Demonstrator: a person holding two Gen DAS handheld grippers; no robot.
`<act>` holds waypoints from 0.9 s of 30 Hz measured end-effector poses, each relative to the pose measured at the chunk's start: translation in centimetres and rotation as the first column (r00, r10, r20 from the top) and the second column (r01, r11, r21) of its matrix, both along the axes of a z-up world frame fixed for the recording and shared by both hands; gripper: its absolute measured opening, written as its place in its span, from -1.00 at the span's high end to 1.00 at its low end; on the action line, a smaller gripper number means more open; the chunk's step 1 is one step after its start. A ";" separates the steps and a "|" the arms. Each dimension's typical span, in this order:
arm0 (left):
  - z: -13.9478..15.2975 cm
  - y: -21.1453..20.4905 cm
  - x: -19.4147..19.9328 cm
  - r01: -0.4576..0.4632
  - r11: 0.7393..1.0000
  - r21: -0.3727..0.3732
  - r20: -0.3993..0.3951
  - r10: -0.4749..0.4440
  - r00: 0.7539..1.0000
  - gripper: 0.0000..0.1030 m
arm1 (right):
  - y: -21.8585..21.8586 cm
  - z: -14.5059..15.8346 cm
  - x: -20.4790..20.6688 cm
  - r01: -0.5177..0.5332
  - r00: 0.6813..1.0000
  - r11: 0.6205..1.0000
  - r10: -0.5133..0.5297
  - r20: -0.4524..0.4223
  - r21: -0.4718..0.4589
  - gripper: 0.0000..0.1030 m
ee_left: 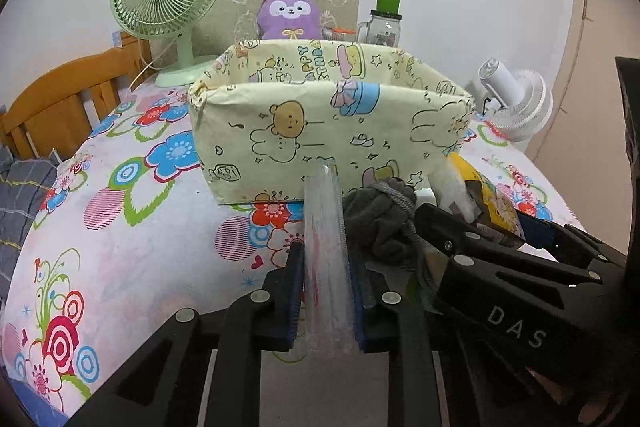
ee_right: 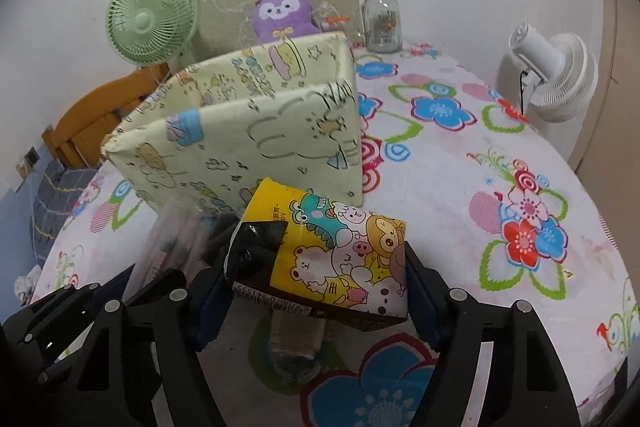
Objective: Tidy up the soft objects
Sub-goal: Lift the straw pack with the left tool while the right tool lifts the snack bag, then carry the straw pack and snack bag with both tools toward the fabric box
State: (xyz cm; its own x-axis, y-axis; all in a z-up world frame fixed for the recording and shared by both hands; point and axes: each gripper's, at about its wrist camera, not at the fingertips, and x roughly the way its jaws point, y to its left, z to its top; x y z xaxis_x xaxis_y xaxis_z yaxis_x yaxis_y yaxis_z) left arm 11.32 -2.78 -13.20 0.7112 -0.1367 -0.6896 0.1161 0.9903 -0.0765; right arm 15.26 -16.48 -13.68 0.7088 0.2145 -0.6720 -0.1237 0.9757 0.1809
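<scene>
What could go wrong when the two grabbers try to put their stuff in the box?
1. The left gripper pinches only a thin clear plastic packet, which might slide out.
2. The right gripper holds the yellow cartoon pack by its sides; it may squash or tip.
3. The fabric box stands close, so lifting could bump its soft wall.

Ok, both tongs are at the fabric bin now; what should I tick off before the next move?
1. Left tongs shut on the clear plastic packet: ok.
2. Right tongs gripping the yellow tissue pack: ok, pads at both ends.
3. Fabric bin upright, top open: ok.
4. Bin interior has room: cannot tell, hidden by its front wall.
5. Grey sock clear of both grips: cannot tell.
</scene>
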 end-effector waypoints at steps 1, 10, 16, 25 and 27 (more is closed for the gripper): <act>0.2 0.0 -0.2 0.000 1.000 0.001 0.006 0.000 1.000 0.65 | 0.1 0.3 -0.2 0.000 1.000 1.000 0.000 0.007 -0.001 -0.49; 2.2 0.1 -1.5 0.003 1.000 0.001 0.066 -0.003 0.998 0.65 | 0.2 2.5 -1.9 0.000 0.998 1.000 0.000 0.062 0.001 -0.49; 3.4 -0.1 -2.6 0.007 1.000 0.006 0.097 -0.008 0.995 0.65 | 0.3 4.0 -3.1 -0.004 0.995 1.000 0.005 0.098 -0.004 -0.49; 5.6 -0.6 -3.6 0.019 1.000 0.023 0.147 -0.022 0.989 0.65 | 0.3 6.6 -4.8 -0.003 0.987 1.000 0.004 0.161 -0.009 -0.50; 5.9 -0.8 -3.8 0.020 1.000 0.023 0.156 -0.023 0.987 0.65 | 0.3 7.2 -5.1 0.000 0.985 1.000 0.003 0.172 -0.021 -0.50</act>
